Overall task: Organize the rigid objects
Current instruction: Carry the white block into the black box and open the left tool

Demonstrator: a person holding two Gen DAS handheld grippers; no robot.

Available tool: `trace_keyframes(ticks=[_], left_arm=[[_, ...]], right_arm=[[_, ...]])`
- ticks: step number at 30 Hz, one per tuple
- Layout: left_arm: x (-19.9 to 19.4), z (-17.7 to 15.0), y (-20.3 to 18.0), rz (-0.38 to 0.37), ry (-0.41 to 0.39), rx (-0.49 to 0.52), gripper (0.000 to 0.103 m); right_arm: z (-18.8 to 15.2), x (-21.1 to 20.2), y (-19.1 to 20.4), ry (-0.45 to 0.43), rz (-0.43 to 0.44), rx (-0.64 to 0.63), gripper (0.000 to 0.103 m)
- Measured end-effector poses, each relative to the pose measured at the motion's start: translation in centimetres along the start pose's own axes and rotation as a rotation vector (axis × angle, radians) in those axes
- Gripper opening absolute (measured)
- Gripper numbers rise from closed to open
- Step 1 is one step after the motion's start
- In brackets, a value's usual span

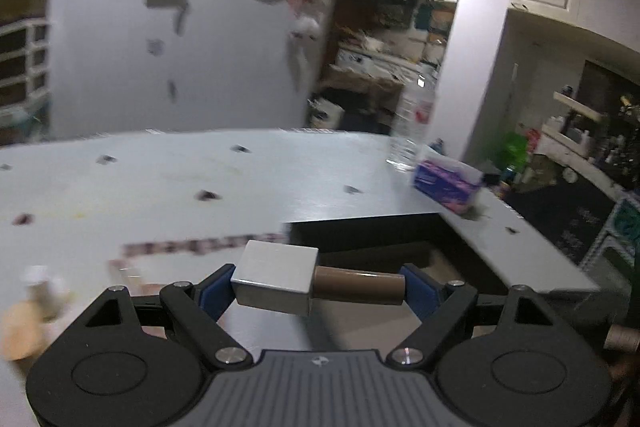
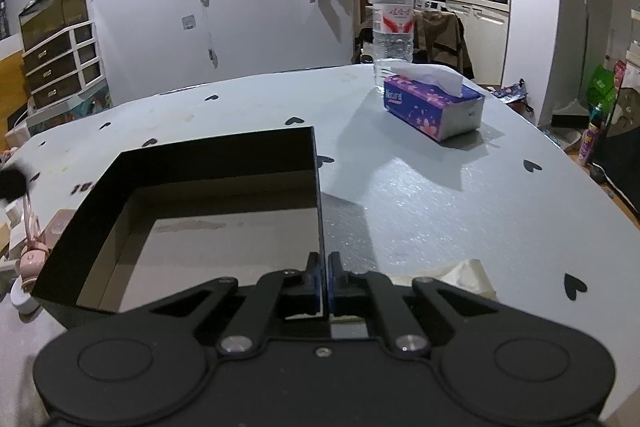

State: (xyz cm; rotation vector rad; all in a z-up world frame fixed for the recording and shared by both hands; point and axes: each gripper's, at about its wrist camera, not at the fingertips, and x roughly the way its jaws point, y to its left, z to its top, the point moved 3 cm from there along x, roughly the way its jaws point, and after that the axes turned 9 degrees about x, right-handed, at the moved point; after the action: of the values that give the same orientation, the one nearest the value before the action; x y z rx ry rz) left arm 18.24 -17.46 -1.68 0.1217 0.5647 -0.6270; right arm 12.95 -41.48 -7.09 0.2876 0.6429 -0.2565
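Note:
My left gripper [image 1: 316,287] is shut on a lipstick-like tube [image 1: 304,283] with a square silver cap and a brown round body, held crosswise between the blue pads above the table. Just ahead and to the right lies the open black box [image 1: 380,239]. In the right wrist view the same black box [image 2: 208,163] shows a bare brown floor, and my right gripper [image 2: 325,279] is shut on its thin right wall near the front corner.
A purple tissue box [image 2: 434,107] and a clear water bottle [image 2: 392,23] stand at the far right of the pale table [image 2: 460,207]. Pink items [image 2: 30,247] lie left of the box. A cream object [image 2: 468,277] rests near my right gripper.

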Motion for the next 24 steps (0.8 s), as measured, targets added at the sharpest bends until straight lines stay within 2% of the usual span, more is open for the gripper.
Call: trace_keyframes(ticks=[7, 11, 16, 24], left_arm=[[7.7, 2.9, -3.3, -0.058, 0.140, -0.139, 0.087], [11.8, 3.2, -4.9, -0.049, 0.197, -0.215, 0.087], [15.3, 2.8, -5.6, 0.003, 0.224, -0.318, 0.087], [18.4, 1.7, -5.2, -0.039, 0.274, -0.477, 0.089]], right_arm=[[0.1, 0.2, 0.0, 0.012, 0.019, -0.019, 0.003], [0.2, 0.4, 0.0, 0.024, 0.029, -0.038, 0.004], [0.4, 0.6, -0.2, 0.033, 0.049, -0.038, 0.004], [0.6, 0.8, -0.7, 0.051, 0.083, -0.015, 0.006]])
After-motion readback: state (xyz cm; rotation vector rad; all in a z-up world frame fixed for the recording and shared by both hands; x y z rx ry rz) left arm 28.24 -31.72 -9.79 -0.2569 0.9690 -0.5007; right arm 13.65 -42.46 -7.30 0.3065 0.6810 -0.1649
